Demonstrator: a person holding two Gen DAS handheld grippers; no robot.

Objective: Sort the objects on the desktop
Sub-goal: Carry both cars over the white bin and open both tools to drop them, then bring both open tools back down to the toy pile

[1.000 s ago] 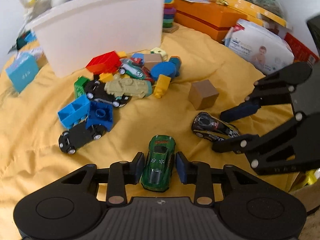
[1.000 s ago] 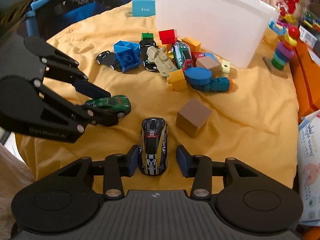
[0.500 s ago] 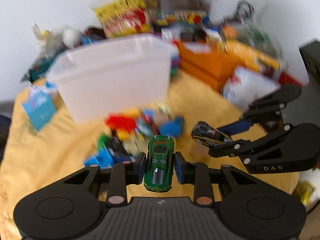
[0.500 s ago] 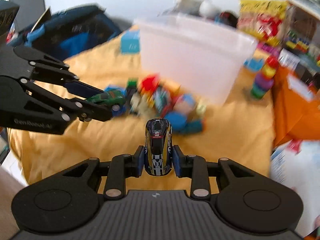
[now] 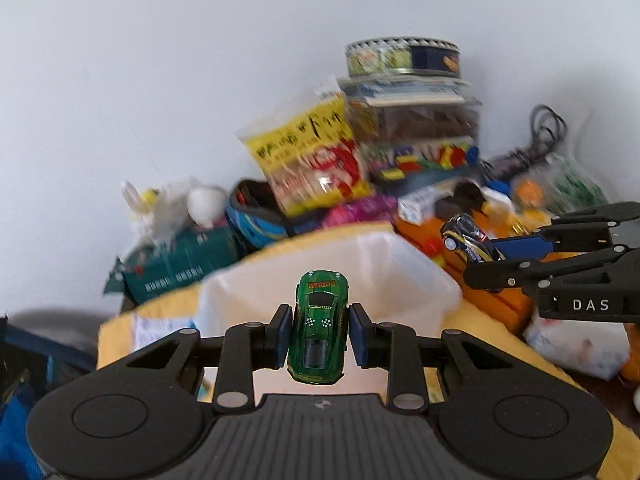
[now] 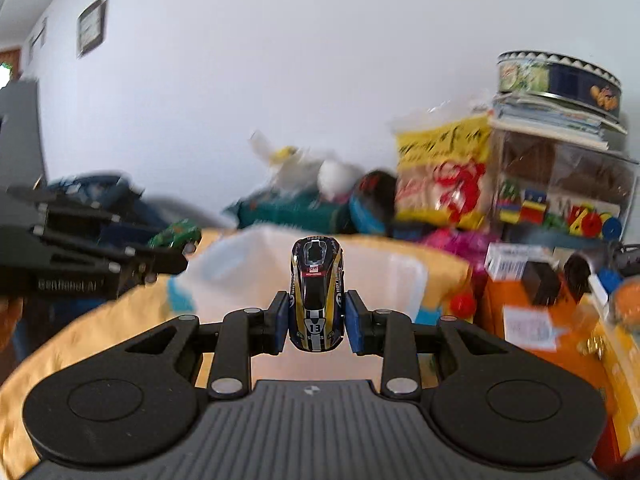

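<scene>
While a white plastic bin [image 5: 420, 276] sat on the yellow cloth [image 6: 80, 332] just beyond both tools, the left gripper [image 5: 319, 336] clamped a green toy car [image 5: 320, 332] and the right gripper [image 6: 316, 326] pinched a black-and-yellow toy car [image 6: 317, 300], both raised near its rim.

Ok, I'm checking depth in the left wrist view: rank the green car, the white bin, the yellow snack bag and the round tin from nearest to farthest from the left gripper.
1. green car, clamped in the left gripper.
2. white bin, just ahead and below.
3. yellow snack bag, behind the bin, in the clutter.
4. round tin, top of the stack, right of the bag.
</scene>
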